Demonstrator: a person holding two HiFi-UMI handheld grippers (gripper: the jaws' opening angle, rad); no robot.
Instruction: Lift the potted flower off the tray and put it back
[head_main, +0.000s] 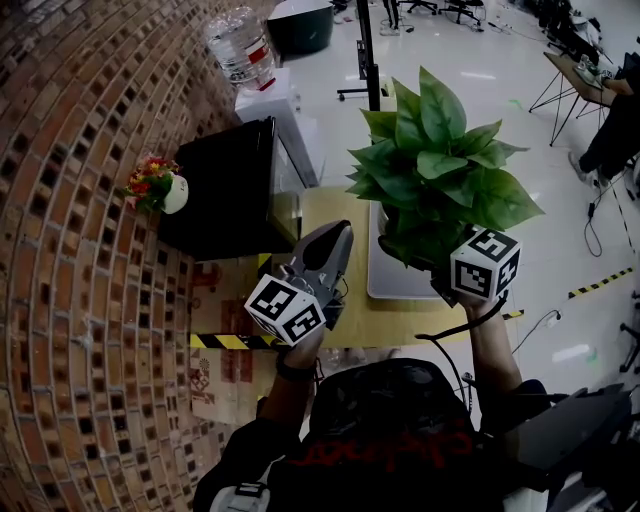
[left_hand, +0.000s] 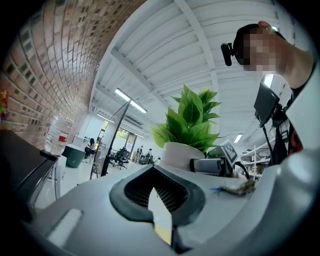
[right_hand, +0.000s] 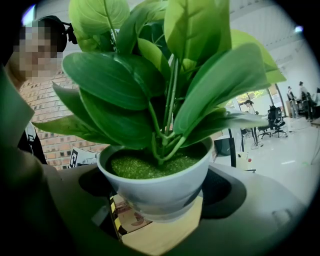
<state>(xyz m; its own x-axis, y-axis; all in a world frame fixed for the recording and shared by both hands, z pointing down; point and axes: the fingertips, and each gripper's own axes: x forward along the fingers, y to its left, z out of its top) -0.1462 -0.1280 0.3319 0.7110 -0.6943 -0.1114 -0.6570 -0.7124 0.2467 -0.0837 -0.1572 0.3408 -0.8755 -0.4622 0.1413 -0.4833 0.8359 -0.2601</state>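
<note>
Your right tool (right_hand: 159, 210) grips the potted flower (head_main: 435, 170), lifted above the tray (head_main: 384, 284). Your left tool (head_main: 332, 243), closed and empty, hovers left of the tray.

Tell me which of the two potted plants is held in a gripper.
The big leafy green plant in the white pot, clamped in the right gripper. The small flowerpot with red and yellow blooms sits on the black cabinet.
</note>
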